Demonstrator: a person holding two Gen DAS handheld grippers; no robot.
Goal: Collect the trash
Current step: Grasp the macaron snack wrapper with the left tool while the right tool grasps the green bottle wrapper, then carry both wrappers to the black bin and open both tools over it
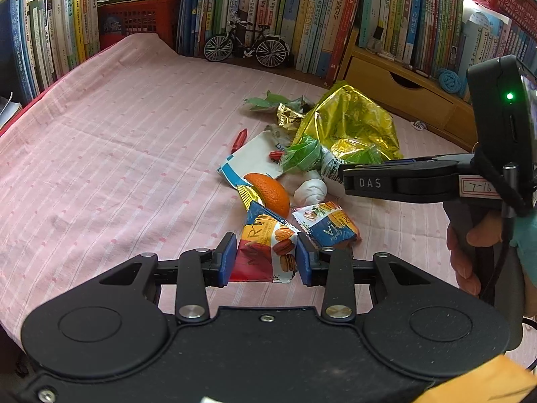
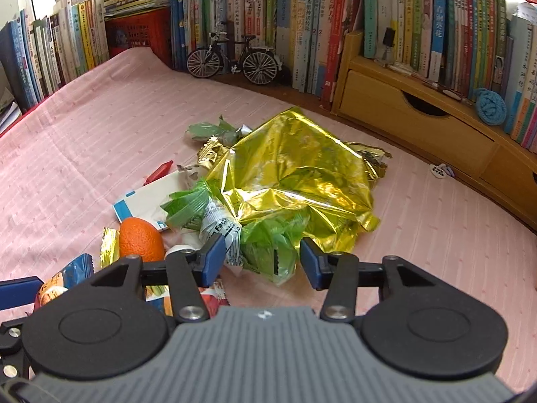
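Observation:
A heap of trash lies on the pink cloth (image 1: 100, 154): a gold foil sheet (image 1: 349, 124) (image 2: 295, 174), green plastic wrappers (image 2: 268, 248), an orange (image 1: 272, 191) (image 2: 141, 241), a white tissue wad (image 1: 310, 189), a white and blue paper pack (image 1: 255, 158) and a red sweet wrapper (image 1: 239, 140). My left gripper (image 1: 265, 258) is shut on a macaron biscuit wrapper (image 1: 268, 248), next to a second biscuit wrapper (image 1: 329, 225). My right gripper (image 2: 261, 260) stands open, its blue pads on either side of the green plastic without pressing it. Its side shows in the left wrist view (image 1: 349, 181).
Rows of books (image 1: 302, 10) line the back and left. A model bicycle (image 1: 246, 47) stands at the back edge. A wooden drawer unit (image 2: 419, 124) runs along the right, with a blue yarn ball (image 2: 490, 107) on it. A red crate (image 1: 134, 20) sits behind the cloth.

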